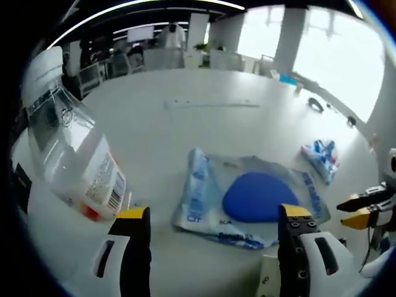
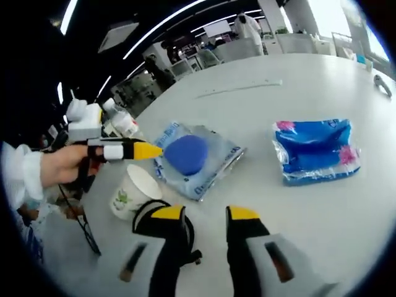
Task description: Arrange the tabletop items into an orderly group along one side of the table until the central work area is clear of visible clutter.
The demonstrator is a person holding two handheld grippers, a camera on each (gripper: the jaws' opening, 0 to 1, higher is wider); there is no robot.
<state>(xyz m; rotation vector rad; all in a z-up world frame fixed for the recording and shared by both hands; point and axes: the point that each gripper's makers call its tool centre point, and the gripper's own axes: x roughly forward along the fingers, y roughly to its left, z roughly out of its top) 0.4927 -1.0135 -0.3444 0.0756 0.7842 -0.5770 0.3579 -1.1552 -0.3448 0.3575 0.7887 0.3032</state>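
Note:
A clear plastic bottle (image 1: pixel 68 148) with a white cap stands close at the left, leaning in the left gripper view. Ahead of my open left gripper (image 1: pixel 213 213) lies a clear plastic bag (image 1: pixel 198 192) holding a round blue item (image 1: pixel 260 197). A blue tissue pack (image 1: pixel 322 158) lies farther right. My right gripper (image 1: pixel 362 209) enters from the right edge, jaws slightly apart. In the right gripper view, my right gripper (image 2: pixel 204 213) is open and holds nothing. The tissue pack (image 2: pixel 315 150) lies ahead right and the bagged blue item (image 2: pixel 185 154) ahead left. A hand holds the left gripper (image 2: pixel 139 150) over it.
A white paper cup (image 2: pixel 133 189) stands near the table's edge, with a black looped item (image 2: pixel 185 238) beside it, partly behind my right jaw. A thin strip (image 1: pixel 210 104) and a small dark object (image 1: pixel 315 104) lie farther off. Desks and chairs stand beyond the white table (image 2: pixel 297 235).

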